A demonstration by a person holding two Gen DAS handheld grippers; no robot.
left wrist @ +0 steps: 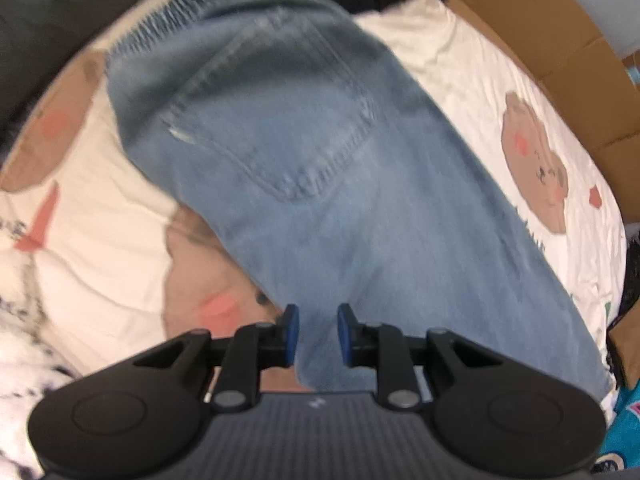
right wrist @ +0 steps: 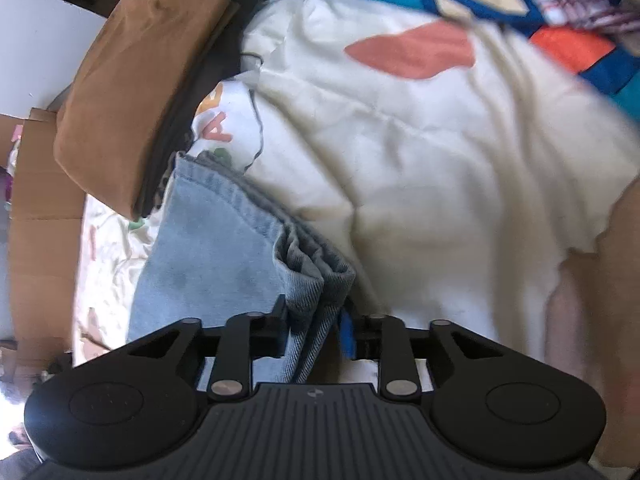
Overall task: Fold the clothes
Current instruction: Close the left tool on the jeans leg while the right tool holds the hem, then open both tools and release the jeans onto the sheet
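Cream bear-print bedsheet (left wrist: pixel 460 64), faded denim jeans (left wrist: pixel 304 168), left fingers (left wrist: pixel 291 332) released, right fingers (right wrist: pixel 347 334) loosened around bunched hem.

Both tongs share one build. The left tongs (left wrist: pixel 318 334) have a matte black body with fine lengthwise ribs and a small pale mark at the middle of its front edge. Two rounded black lobes flank it, each with a faint pressed circle. Black link arms, pinned with round silver screws, run forward to two short fingers faced with blue pads (left wrist: pixel 292 334). The right tongs (right wrist: pixel 316 330) look the same.
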